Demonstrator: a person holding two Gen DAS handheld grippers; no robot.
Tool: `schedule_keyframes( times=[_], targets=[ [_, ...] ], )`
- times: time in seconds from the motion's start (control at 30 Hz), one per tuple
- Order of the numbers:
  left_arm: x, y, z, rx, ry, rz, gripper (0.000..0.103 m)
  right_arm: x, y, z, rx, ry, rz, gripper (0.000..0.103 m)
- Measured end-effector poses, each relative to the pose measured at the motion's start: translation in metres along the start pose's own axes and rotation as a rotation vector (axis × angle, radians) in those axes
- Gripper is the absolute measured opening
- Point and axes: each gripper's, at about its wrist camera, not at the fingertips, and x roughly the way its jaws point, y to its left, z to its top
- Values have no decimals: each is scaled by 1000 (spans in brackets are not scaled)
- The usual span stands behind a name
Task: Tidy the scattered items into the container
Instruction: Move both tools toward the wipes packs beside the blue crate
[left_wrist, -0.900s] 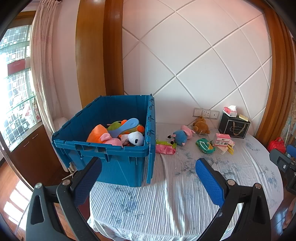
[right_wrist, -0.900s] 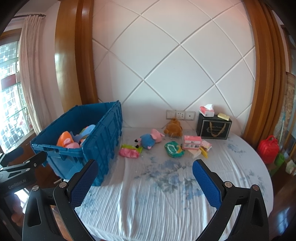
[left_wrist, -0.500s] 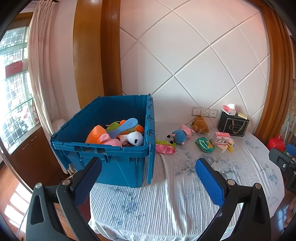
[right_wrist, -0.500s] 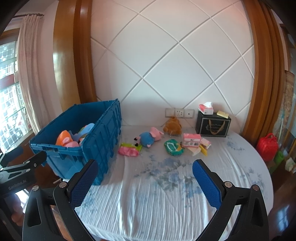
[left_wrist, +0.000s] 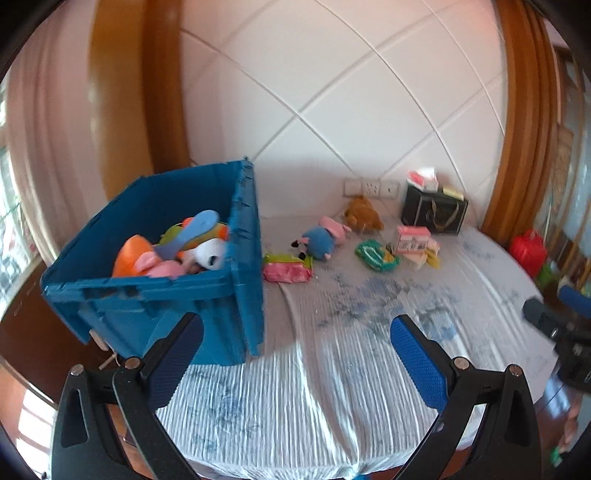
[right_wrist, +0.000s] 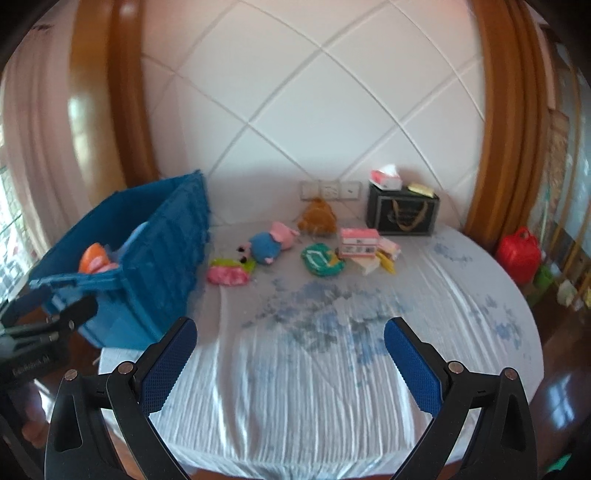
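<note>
Nearest, the left gripper (left_wrist: 295, 343) and the right gripper (right_wrist: 290, 341) both hang over the desk (right_wrist: 314, 387) with fingers spread wide apart, holding nothing. At ten o'clock stands one blue bin (right_wrist: 159, 266), already holding several toys. Farther off, toward twelve, lie one pink pouch (right_wrist: 227, 275), one blue plush pig (right_wrist: 269, 247), one green pouch (right_wrist: 321, 260), one pink box (right_wrist: 359, 242) and one brown plush bear (right_wrist: 317, 219). Behind them is one black bag (right_wrist: 402, 214).

No legible text anywhere.
</note>
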Motion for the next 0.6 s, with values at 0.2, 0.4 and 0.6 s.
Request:
schedule_keyframes(
  times=[0.2, 0.4, 0.6],
  targets=[
    [103, -47, 2, -36, 153, -30, 103, 88, -69, 1, 52, 115, -36, 103],
    [251, -105, -12, -58, 357, -7, 103, 218, -146, -4, 62, 285, -47, 103],
    [350, -119, -26, -83, 390, 77, 103, 326, -177, -14, 51, 369, -12, 103]
  ],
)
